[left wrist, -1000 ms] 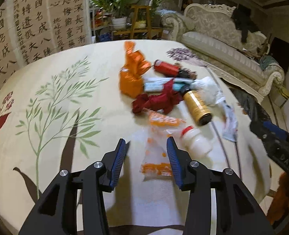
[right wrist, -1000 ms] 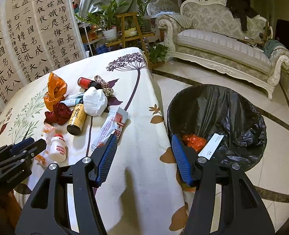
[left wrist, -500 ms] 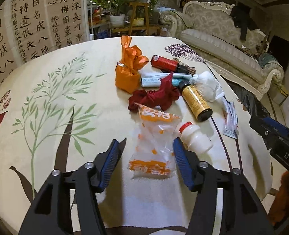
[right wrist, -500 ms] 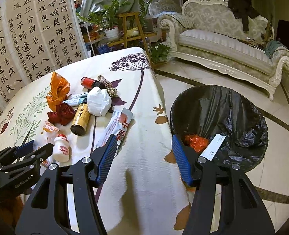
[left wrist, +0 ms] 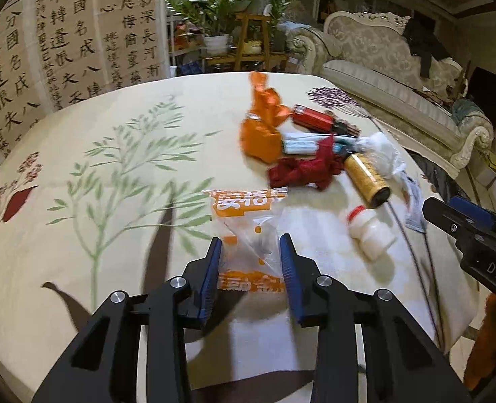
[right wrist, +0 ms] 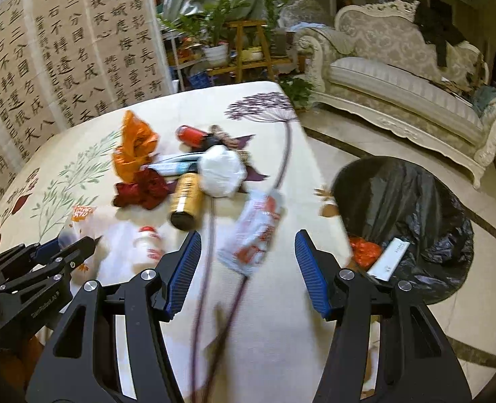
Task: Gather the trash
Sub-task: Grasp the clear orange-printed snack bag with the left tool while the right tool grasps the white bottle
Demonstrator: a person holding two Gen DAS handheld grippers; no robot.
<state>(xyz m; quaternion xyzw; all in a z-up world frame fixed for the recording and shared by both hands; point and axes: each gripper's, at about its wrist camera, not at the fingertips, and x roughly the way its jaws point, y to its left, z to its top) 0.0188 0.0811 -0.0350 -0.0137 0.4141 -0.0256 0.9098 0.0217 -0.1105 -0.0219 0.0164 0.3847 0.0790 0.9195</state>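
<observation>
L gripper (left wrist: 250, 247) jaws just narrowed around clear orange-print snack bag (left wrist: 246, 231) on tablecloth (left wrist: 113, 201); pads look at bag edges, grip not confirmed. R gripper (right wrist: 248, 262) open, empty, nearer red-white wrapper (right wrist: 254, 231). Pickup starting.
</observation>
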